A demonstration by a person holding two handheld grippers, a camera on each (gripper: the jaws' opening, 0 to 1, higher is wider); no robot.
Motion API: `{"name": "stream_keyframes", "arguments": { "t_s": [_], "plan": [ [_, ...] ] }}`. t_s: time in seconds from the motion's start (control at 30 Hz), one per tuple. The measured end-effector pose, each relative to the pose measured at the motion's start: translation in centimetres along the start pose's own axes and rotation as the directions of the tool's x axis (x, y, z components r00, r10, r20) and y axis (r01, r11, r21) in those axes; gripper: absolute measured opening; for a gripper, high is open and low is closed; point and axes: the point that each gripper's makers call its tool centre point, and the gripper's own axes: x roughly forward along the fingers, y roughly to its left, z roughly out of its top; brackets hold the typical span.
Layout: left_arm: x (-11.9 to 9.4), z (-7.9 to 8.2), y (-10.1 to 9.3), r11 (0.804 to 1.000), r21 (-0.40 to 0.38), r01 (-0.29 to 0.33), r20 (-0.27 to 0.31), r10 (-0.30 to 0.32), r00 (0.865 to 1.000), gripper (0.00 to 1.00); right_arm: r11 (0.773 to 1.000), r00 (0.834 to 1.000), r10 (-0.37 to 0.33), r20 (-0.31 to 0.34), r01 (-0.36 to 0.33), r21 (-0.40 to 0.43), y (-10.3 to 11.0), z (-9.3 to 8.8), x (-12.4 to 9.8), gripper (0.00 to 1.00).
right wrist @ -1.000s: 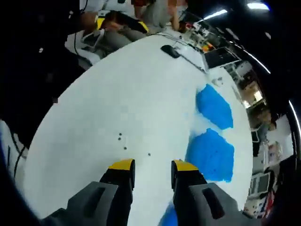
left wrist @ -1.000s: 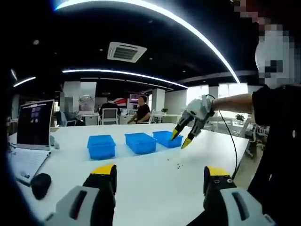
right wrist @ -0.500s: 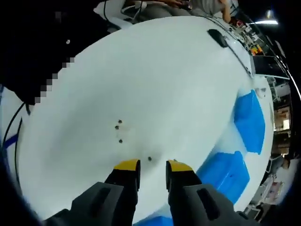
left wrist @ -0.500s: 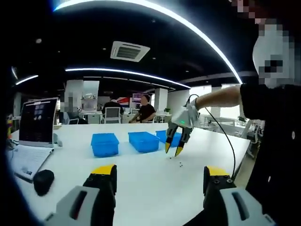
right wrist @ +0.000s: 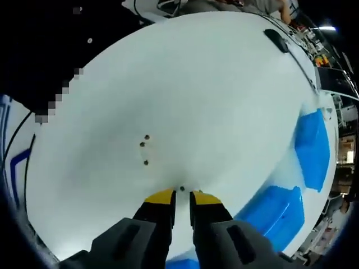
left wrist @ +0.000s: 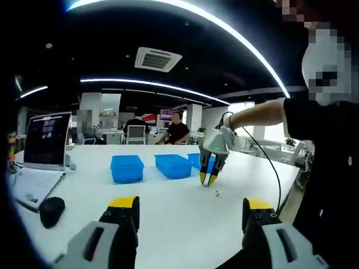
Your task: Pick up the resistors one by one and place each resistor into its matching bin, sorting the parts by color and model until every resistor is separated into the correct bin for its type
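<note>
A: Resistors (right wrist: 145,150) — four small dark specks, all lying loose on the white table (right wrist: 185,84). Three clustered near the middle of the right gripper view, apart from the bins; a fourth resistor (right wrist: 181,189) sitting right at the tips of the right gripper (right wrist: 181,196).

B: Pinched already?

A: Cannot tell. Jaws drawn nearly together with a thin gap left, speck just at the mouth of that gap. Looks like closing in rather than holding.

B: And the bins (left wrist: 126,168)?

A: Three blue ones in a row across the table in the left gripper view, the third partly hidden behind the right gripper (left wrist: 208,179). Insides not visible from this low angle, so no telling whether anything is sorted yet.

B: Left gripper (left wrist: 190,204)?

A: Jaws spread wide, nothing between them, hanging well back from the parts.

B: So, progress?

A: Early, by the look of it. Four parts left on the table, none seen in a bin. Probably first pick under way; after that, carry to the matching bin, then three more rounds.

B: Risk?

A: Tiny part, easy to nudge aside instead of gripping.
</note>
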Motion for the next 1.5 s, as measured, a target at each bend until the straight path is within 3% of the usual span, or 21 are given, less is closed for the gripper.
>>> {"name": "stream_keyframes", "arguments": {
  "t_s": [0.33,0.63,0.73,0.83,0.9,1.0,1.07,1.13,1.17,1.23,1.3,1.33,1.37,1.4,1.43,1.5],
  "plan": [
    [0.2,-0.2,0.0,1.0,-0.005,0.002,-0.007,-0.002,1.0,0.75,0.984,0.99,0.109,-0.088,-0.12,-0.13,0.3,0.4,0.2,0.1],
    [0.2,-0.2,0.1,1.0,-0.008,0.003,-0.006,-0.003,1.0,0.75,0.986,0.989,0.116,-0.089,-0.126,-0.109,0.0,0.4,0.4,0.05],
    [0.2,0.0,0.1,1.0,-0.007,0.005,-0.001,-0.005,1.0,0.75,0.994,0.995,0.093,-0.037,-0.095,-0.046,0.2,0.5,0.1,0.05],
    [0.4,0.2,0.0,1.0,-0.004,0.01,0.002,-0.01,1.0,0.75,0.999,0.999,0.015,0.038,-0.016,0.034,-0.2,1.2,-1.4,0.05],
    [0.6,0.4,-0.2,1.0,-0.002,0.017,0.004,-0.017,1.0,0.75,0.994,0.996,-0.053,0.076,0.045,0.1,-0.3,1.2,-3.0,0.05],
    [1.0,0.6,-0.5,0.999,-0.001,0.034,0.006,-0.034,0.999,0.75,0.973,0.978,-0.155,0.143,0.126,0.193,0.2,1.4,-5.2,0.05],
    [1.4,0.8,-0.8,0.999,0.003,0.048,0.006,-0.048,0.999,0.75,0.939,0.948,-0.248,0.201,0.185,0.289,1.0,1.5,-7.2,0.05],
    [1.8,1.0,-1.0,0.998,0.006,0.059,0.009,-0.059,0.998,0.75,0.9,0.914,-0.341,0.22,0.251,0.356,1.9,1.3,-8.7,0.05],
    [2.1,1.2,-1.1,0.998,0.006,0.062,0.01,-0.062,0.998,0.75,0.876,0.888,-0.392,0.239,0.28,0.393,2.4,1.4,-9.5,0.05],
    [2.6,1.5,-1.0,0.998,-0.005,0.065,0.019,-0.065,0.998,0.74,0.8,0.838,-0.483,0.253,0.305,0.516,3.7,1.3,-10.8,0.05],
    [2.9,1.6,-1.0,0.998,-0.006,0.067,0.021,-0.066,0.998,0.74,0.689,0.766,-0.601,0.228,0.353,0.633,4.8,0.8,-12.2,0.05],
    [3.1,1.8,-1.1,0.997,0.002,0.071,0.024,-0.071,0.997,0.74,0.65,0.742,-0.631,0.227,0.347,0.676,5.3,0.8,-12.6,0.05],
    [3.3,2.0,-1.2,0.997,0.003,0.075,0.028,-0.075,0.997,0.74,0.593,0.707,-0.67,0.225,0.327,0.735,6.3,0.6,-13.1,0.05],
    [3.4,2.2,-1.3,0.997,0.002,0.08,0.031,-0.08,0.996,0.74,0.516,0.648,-0.732,0.211,0.324,0.793,7.3,0.4,-13.8,0.05],
    [3.6,2.3,-1.4,0.996,0.004,0.084,0.033,-0.084,0.996,0.74,0.449,0.611,-0.771,0.177,0.325,0.832,8.3,-0.2,-14.3,0.05],
    [3.9,2.4,-1.4,0.996,0.007,0.089,0.031,-0.089,0.996,0.74,0.329,0.559,-0.826,0.068,0.382,0.863,10.1,-1.5,-15.1,0.05]
  ]
}}
